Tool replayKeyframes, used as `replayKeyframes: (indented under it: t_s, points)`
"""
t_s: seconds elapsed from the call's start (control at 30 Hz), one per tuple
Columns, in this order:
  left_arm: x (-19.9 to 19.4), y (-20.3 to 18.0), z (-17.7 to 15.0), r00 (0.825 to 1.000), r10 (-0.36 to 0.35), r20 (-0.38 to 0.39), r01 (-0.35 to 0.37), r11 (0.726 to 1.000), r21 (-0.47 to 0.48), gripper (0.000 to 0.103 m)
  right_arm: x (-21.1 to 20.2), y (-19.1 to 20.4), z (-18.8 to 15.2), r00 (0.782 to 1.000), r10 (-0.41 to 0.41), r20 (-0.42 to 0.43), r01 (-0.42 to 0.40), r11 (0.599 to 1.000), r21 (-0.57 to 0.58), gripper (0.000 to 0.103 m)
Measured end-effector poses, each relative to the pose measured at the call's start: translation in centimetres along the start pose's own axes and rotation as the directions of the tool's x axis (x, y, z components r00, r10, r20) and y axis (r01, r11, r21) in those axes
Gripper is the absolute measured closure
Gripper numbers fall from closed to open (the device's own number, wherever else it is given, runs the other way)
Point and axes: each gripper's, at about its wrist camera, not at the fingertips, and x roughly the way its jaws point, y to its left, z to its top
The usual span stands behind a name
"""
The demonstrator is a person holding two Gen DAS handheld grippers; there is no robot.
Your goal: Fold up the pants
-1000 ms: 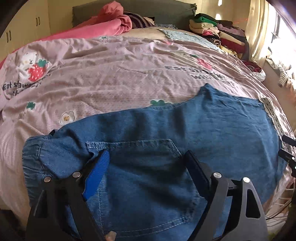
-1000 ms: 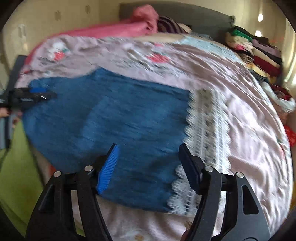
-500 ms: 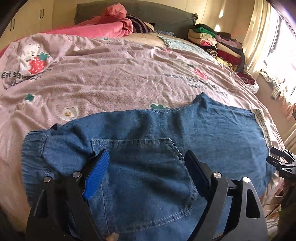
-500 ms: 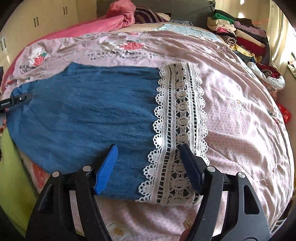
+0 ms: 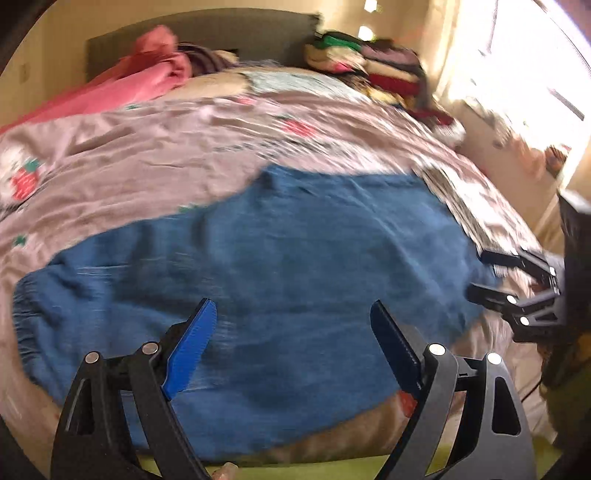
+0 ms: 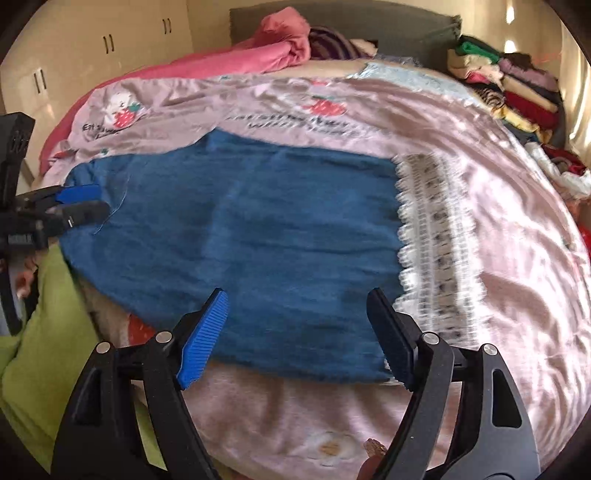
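Denim pants [image 6: 258, 236] are spread flat across the near part of a bed, on top of a pinkish-mauve quilt [image 6: 509, 206] printed with strawberries and bears. They run sideways, with the gathered waistband end toward the left and a white lace trim [image 6: 436, 243] at the right end. Left gripper [image 5: 291, 343] hangs over the waistband half with its jaws standing wide apart and nothing pinched between them — just blue cloth showing in the gap below. That view is pretty smeared, so whether the tips touch the fabric is hard to say. Right gripper [image 6: 297, 328] is over the leg end near the lace, its jaws opening, and there's no fabric clamped between the pads either — denim only lies underneath. Each gripper peeks into the other's view at the edge of the pants. Further back there's a crumpled pink blanket [image 6: 266, 55] by the grey headboard [image 6: 388, 22], and a stack of folded clothes [image 6: 513, 88] piled at the far right corner. Lime-green fabric [image 6: 48, 332] shows at the near left, below the bed's edge.
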Motion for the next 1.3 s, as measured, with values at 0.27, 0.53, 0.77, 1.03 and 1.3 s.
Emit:
replayKeyframes:
  t_s: [0.27,0.53,0.77,1.03,1.3]
  points:
    - [4.2,-1.1,-1.0,0.989,0.051,-0.142,-0.043,0.997,0.057,0.008,1.4,-0.4,-1.0,0.999,0.022,-0.047,-0.020,0.999,0.044,0.027]
    - [2.1,-1.4,-0.7,0.995,0.063,-0.078,-0.058,0.997,0.059,0.005,-1.1,-0.5,0.2,0.999,0.023,0.026,-0.024,0.998,0.060,0.026]
    - [0.1,-1.1,0.3,0.997,0.074,-0.030,-0.073,0.997,0.036,0.005,-3.0,-1.4,1.1,0.997,0.000,0.081,-0.007,0.997,0.079,0.022]
    - [-1.5,-1.5,2.5,0.997,0.079,0.021,-0.080,0.996,0.036,0.005,-5.3,-3.6,1.6,0.989,-0.050,0.139,0.035,0.993,0.112,0.019]
    - [-2.0,-2.6,4.4,0.997,0.063,0.038,-0.065,0.997,0.053,0.005,-6.9,-5.5,1.7,0.979,-0.089,0.184,0.063,0.987,0.145,0.018]
